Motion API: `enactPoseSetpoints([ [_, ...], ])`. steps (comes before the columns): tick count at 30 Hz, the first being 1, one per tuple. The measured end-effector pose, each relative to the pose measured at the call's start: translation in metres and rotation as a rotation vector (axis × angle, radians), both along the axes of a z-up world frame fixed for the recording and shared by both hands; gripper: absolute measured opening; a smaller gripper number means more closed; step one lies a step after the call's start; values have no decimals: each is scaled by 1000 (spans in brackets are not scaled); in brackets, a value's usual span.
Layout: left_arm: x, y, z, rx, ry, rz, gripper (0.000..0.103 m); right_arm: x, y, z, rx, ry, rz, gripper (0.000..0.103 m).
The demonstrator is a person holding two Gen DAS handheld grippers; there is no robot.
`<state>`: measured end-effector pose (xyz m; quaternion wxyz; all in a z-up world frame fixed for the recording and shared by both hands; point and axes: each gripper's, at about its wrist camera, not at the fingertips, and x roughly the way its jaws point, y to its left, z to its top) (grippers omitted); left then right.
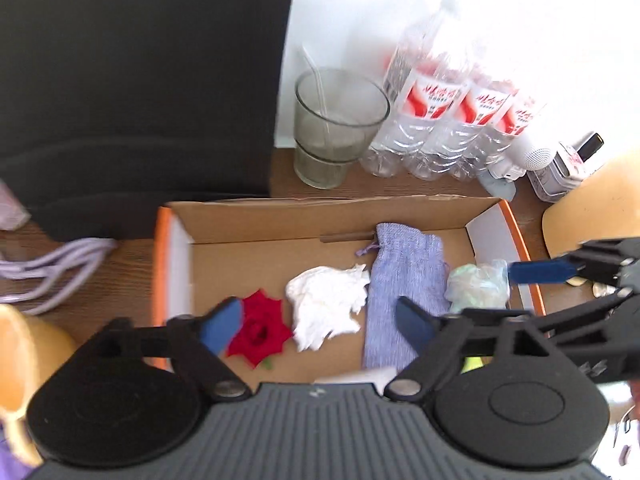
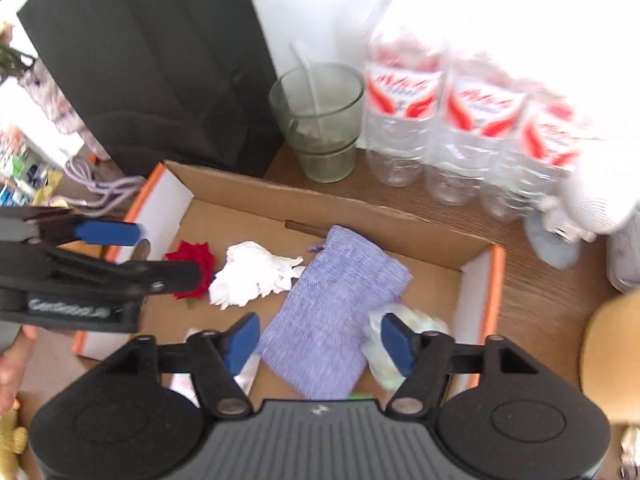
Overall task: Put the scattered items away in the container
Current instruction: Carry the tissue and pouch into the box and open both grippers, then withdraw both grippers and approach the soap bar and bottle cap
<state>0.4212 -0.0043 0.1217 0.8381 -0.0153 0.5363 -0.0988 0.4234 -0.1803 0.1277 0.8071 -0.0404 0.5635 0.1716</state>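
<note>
Apparently with dropping done, both the left claw (image 1: 318, 322) and right claw (image 2: 320, 340) hang spread and empty above the shallow orange-edged cardboard box (image 1: 280, 216), where the lilac knitted pouch (image 1: 404, 280), crumpled white tissue (image 1: 326, 304) and red fabric rose (image 1: 262, 326) lie.

Both wrist cams hover close over the same cardboard box (image 1: 280, 216), looking down and forward toward the water bottles (image 2: 460, 120); left sits further left.
</note>
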Motion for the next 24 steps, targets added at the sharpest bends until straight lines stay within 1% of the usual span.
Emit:
enactPoseSetpoints([
  [1,-9,0,7,17,-12,-4,102,-7,0,8,-25,-18,-1,89],
  [2,-18,1,11,27,-17,-5,102,-16,0,15,-41,-44,-1,94],
  [4,-34,1,18,39,-7,19,102,-33,-4,23,-28,-49,-25,94],
  [5,-44,5,22,39,-23,46,102,-43,-5,26,-23,-59,-36,94],
  [6,-56,7,27,41,-57,76,102,-53,-5,30,-16,-75,-43,94],
  [8,-84,7,35,63,-161,148,103,-80,-8,39,-8,-151,-65,94],
  [9,-101,7,38,66,-218,170,103,-96,-8,41,12,-200,-75,94],
  [10,-117,6,38,58,-267,167,103,-111,-8,43,34,-242,-80,94],
  [11,-129,2,36,52,-297,145,103,-126,-8,43,41,-285,-86,94],
  [13,-151,-3,34,73,-340,126,103,-155,-9,42,41,-377,-101,94],
  [14,-163,-5,34,84,-392,129,103,-165,-9,39,35,-412,-110,94],
  [16,-191,-10,30,97,-512,130,103,-189,-11,30,31,-500,-154,94],
  [18,-228,-13,19,64,-693,125,103,-215,-12,17,13,-652,-182,94],
  [19,-244,-14,12,57,-763,125,103,-226,-14,9,31,-712,-192,94],
  [20,-256,-16,4,53,-799,130,103,-237,-17,1,61,-753,-190,94],
  [21,-266,-20,-2,54,-811,126,103,-245,-19,-5,85,-773,-174,94],
  [24,-283,-21,-14,37,-823,125,103,-263,-23,-13,140,-777,-201,94],
])
